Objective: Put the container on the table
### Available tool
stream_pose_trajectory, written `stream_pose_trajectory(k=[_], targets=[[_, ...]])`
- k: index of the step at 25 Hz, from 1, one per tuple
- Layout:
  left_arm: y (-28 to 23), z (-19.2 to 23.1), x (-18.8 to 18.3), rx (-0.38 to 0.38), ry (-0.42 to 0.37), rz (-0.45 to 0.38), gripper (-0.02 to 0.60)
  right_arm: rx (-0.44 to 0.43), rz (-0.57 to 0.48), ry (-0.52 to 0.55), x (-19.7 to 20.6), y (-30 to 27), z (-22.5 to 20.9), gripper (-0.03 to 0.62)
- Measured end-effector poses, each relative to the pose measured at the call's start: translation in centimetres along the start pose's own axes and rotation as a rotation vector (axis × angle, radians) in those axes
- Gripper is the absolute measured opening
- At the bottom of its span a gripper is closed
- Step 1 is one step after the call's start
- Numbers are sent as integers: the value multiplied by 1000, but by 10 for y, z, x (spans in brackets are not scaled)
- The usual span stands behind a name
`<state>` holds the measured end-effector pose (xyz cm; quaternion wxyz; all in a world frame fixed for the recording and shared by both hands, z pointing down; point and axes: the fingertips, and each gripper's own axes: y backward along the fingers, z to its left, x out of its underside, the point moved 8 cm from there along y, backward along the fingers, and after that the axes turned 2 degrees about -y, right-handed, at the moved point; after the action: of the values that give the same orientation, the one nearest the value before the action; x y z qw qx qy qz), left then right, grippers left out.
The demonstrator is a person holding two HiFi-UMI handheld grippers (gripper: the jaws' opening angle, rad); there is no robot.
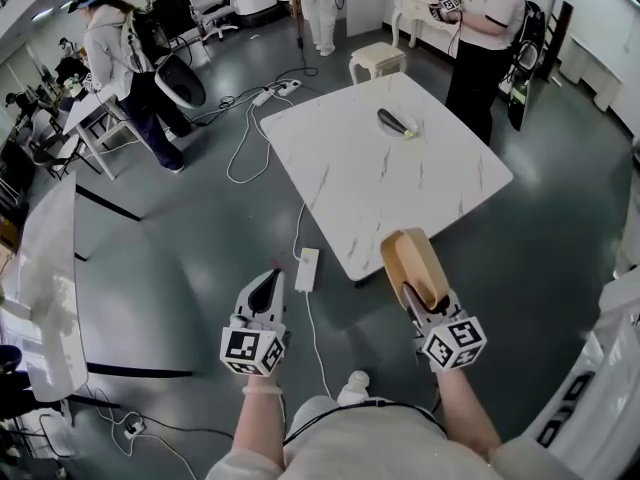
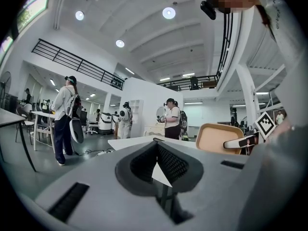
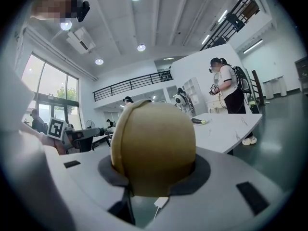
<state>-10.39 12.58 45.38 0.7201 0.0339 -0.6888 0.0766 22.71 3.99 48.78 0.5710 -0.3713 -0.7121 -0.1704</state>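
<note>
The container (image 1: 410, 258) is a tan, rounded shallow tub. My right gripper (image 1: 414, 296) is shut on its near edge and holds it in the air just off the near corner of the white marble table (image 1: 400, 183). In the right gripper view the container (image 3: 154, 143) fills the middle and hides the jaw tips, with the table (image 3: 226, 129) beyond at the right. My left gripper (image 1: 267, 280) hangs over the grey floor left of the table, shut with nothing in it. From the left gripper view, the container (image 2: 214, 137) shows at the right.
A dark eggplant (image 1: 396, 121) lies on the table's far side. A white power strip (image 1: 307, 268) and cables lie on the floor by the table's near-left edge. One person (image 1: 485, 38) stands behind the table, another (image 1: 125, 68) at far left. A white stool (image 1: 377, 60) stands beyond.
</note>
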Motion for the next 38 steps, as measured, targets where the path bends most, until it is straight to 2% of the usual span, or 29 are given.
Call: stream_pose_trajectory(k=[11,15,26,38], targets=[[-33,22,2,30,2,13,3,4,19,-13,1,-34,-1,179],[-55,38,3,65,2,19,3,45,21,-27,0,-49,-3,179],[-141,100,-9,229,-17,35,3,184,-11,-83,-11,-112,2,180],[-222,150,-4,417,-29,54,3,329,-43,-165,-12,-182,10,181]])
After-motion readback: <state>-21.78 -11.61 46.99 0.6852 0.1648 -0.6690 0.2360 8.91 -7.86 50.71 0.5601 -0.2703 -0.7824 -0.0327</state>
